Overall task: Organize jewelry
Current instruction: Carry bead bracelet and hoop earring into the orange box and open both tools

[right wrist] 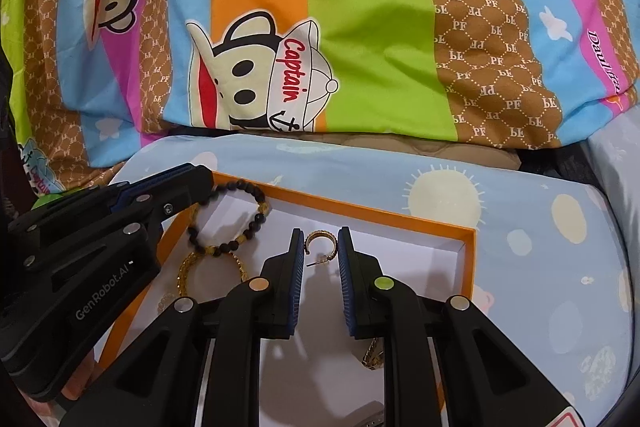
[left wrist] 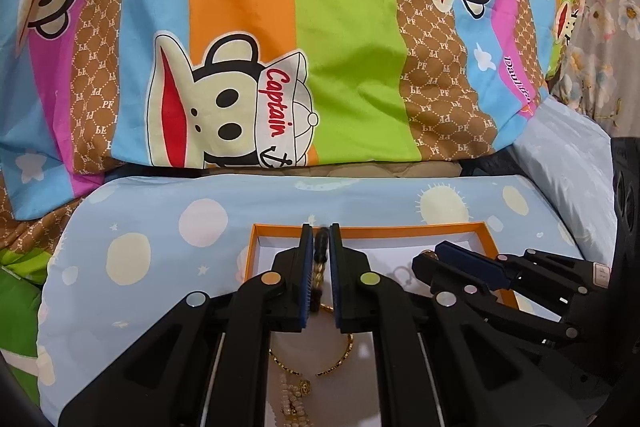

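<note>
My left gripper [left wrist: 321,231] is shut on a dark bead bracelet [left wrist: 321,259] with a few gold beads. It holds the bracelet over the far left corner of an orange box [left wrist: 400,231] with a white inside. In the right wrist view the bracelet [right wrist: 232,219] hangs as a loop from the left gripper [right wrist: 200,179] across the box's rim [right wrist: 360,207]. My right gripper [right wrist: 320,233] is shut on a gold hoop earring [right wrist: 319,241] above the middle of the box. The right gripper [left wrist: 430,254] enters from the right.
Inside the box lie a gold bangle [left wrist: 344,347], a pearl string [left wrist: 296,391], a gold chain bracelet [right wrist: 212,267] and another gold piece [right wrist: 372,351]. The box rests on a light blue pillow [right wrist: 520,211]. A striped cartoon blanket [left wrist: 340,47] rises behind.
</note>
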Tool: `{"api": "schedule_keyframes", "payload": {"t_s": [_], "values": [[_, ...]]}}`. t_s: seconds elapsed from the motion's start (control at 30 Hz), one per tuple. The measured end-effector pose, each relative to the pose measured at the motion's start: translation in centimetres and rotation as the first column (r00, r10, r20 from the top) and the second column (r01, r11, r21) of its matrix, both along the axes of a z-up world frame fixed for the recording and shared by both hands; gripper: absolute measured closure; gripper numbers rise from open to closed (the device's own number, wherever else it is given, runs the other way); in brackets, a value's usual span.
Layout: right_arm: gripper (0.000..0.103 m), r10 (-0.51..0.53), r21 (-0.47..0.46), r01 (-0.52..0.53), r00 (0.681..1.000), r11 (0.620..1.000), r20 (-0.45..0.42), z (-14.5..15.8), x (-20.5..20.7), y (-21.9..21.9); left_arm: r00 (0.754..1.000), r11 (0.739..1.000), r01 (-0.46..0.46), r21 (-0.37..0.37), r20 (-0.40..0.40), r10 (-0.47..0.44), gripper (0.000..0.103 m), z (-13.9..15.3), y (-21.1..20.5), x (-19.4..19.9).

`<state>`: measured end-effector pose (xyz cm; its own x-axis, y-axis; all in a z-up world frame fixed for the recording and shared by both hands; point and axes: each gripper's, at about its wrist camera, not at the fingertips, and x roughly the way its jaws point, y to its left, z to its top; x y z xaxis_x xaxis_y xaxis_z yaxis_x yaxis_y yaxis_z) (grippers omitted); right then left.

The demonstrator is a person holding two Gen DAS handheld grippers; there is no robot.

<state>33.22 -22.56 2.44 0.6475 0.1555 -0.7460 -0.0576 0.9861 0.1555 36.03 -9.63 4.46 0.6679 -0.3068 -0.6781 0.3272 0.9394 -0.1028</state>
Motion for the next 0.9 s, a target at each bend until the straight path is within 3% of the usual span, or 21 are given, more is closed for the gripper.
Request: {"api": "schedule_keyframes", "payload": {"t_s": [0.1, 0.17, 0.27, 0.67, 0.9], "values": [[0.081, -0.009, 0.008, 0.009, 1.000, 1.000, 0.010, 0.0, -0.3, -0.2, 1.000, 1.000, -0.004, 0.004, 0.001, 0.004, 0.094, -0.1, 0.0, 0.1], [0.073, -0.016, 0.012, 0.016, 1.000, 1.000, 0.019, 0.1, -0.7, -0.3, 1.000, 1.000, -0.008, 0.001, -0.001, 0.008, 0.086, -0.2, 0.1, 0.0], [0.071, -0.025, 0.021, 0.024, 0.999, 0.999, 0.034, 0.5, -1.4, -0.6, 1.000, 1.000, -0.020, 0.000, 0.010, 0.020, 0.076, 0.0, 0.4, -0.3], [0.069, -0.048, 0.055, 0.042, 0.992, 0.998, 0.117, 4.1, -8.9, -1.2, 0.994, 0.999, -0.035, -0.039, 0.103, 0.038, 0.072, 4.4, 3.4, -5.8], [0.069, -0.074, 0.062, 0.066, 0.986, 0.996, 0.148, 5.5, -14.4, -1.4, 0.994, 0.997, -0.034, -0.068, 0.102, 0.041, 0.070, 5.6, 5.8, -10.3]]}}
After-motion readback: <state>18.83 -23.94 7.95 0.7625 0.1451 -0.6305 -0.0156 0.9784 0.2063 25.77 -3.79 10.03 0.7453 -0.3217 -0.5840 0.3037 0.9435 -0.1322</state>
